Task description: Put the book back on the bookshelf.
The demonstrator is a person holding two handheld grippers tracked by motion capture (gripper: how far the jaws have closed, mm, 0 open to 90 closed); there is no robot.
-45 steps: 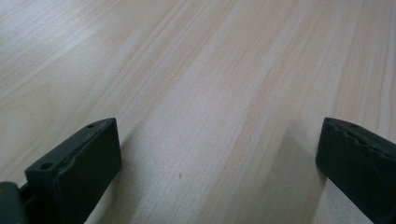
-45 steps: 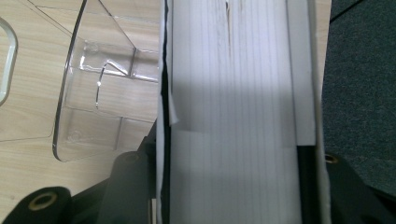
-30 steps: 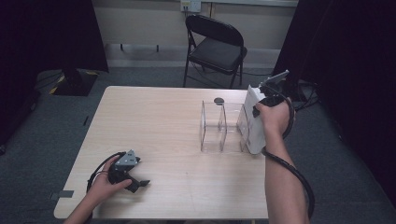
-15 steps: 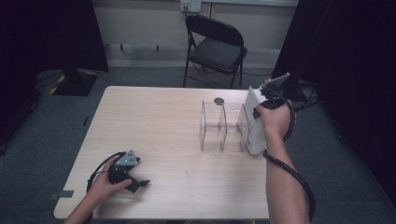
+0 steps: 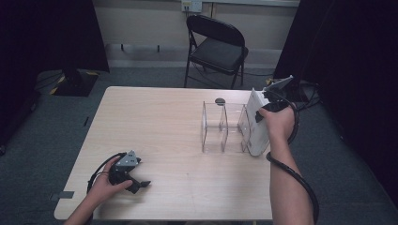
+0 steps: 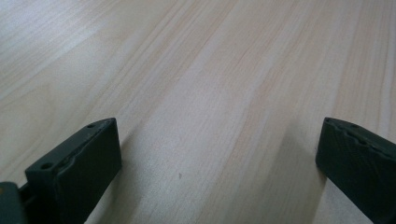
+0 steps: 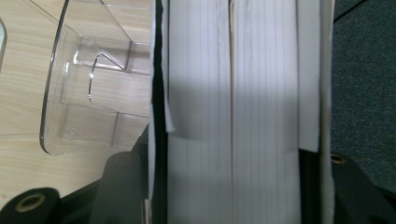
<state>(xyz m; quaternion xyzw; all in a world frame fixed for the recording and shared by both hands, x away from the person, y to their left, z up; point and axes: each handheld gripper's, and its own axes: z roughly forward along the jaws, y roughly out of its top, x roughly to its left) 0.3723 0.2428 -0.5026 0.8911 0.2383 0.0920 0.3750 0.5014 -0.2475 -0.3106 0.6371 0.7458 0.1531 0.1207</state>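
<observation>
Progress looks partial, judged from the high view: the right tongs (image 5: 268, 101) hold a white book (image 5: 257, 123) upright at the right end of the clear divider rack (image 5: 224, 127), on the far right of the tabletop (image 5: 159, 122). The rack's slots appear empty, so seating the book seems left to do. The left tongs (image 5: 133, 180) rest near the left front edge.

Left gripper view: jaws spread wide over bare wood, gripping nothing.

Right gripper view: jaws are clamped on the book's white page block (image 7: 243, 112), with the rack (image 7: 88, 88) just beside it at left.
</observation>
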